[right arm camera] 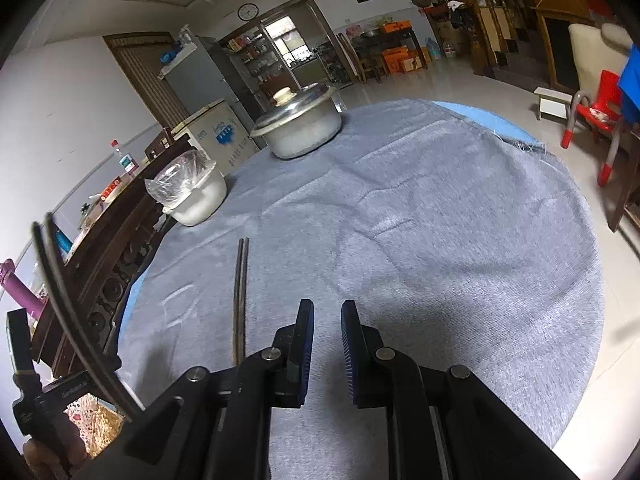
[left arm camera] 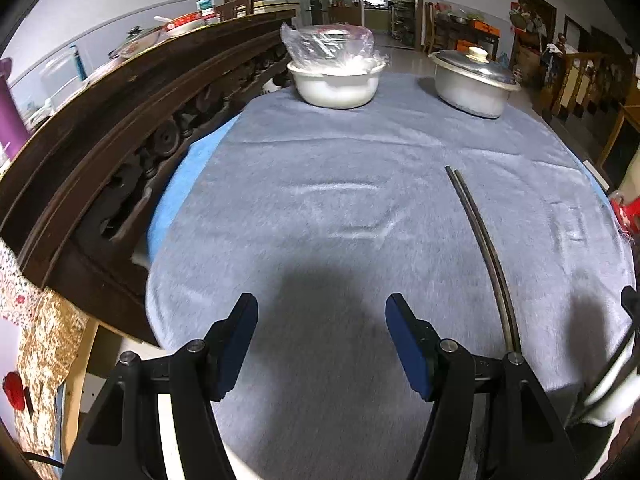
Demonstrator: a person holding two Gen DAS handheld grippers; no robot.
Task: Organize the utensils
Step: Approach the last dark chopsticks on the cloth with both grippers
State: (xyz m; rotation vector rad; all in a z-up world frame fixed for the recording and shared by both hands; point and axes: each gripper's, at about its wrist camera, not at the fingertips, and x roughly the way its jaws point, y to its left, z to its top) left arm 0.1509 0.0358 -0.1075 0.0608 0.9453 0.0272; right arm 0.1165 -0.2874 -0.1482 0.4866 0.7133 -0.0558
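A pair of dark chopsticks [left arm camera: 486, 248] lies side by side on the grey cloth of the round table [left arm camera: 320, 168], to the right of my left gripper [left arm camera: 322, 312]. My left gripper is open and empty, low over the near part of the cloth. In the right wrist view the same chopsticks [right arm camera: 241, 296] lie just left of my right gripper [right arm camera: 327, 322]. Its jaws stand a narrow gap apart with nothing between them. At the far left of that view a second pair of dark sticks [right arm camera: 64, 288] stands up in blur beside the other gripper's body.
A white bowl covered with a plastic bag [left arm camera: 334, 76] and a lidded metal pot [left arm camera: 474, 80] stand at the far side of the table. A dark carved wooden sideboard [left arm camera: 120, 128] runs along the left edge. A red chair [right arm camera: 596, 116] stands on the floor at right.
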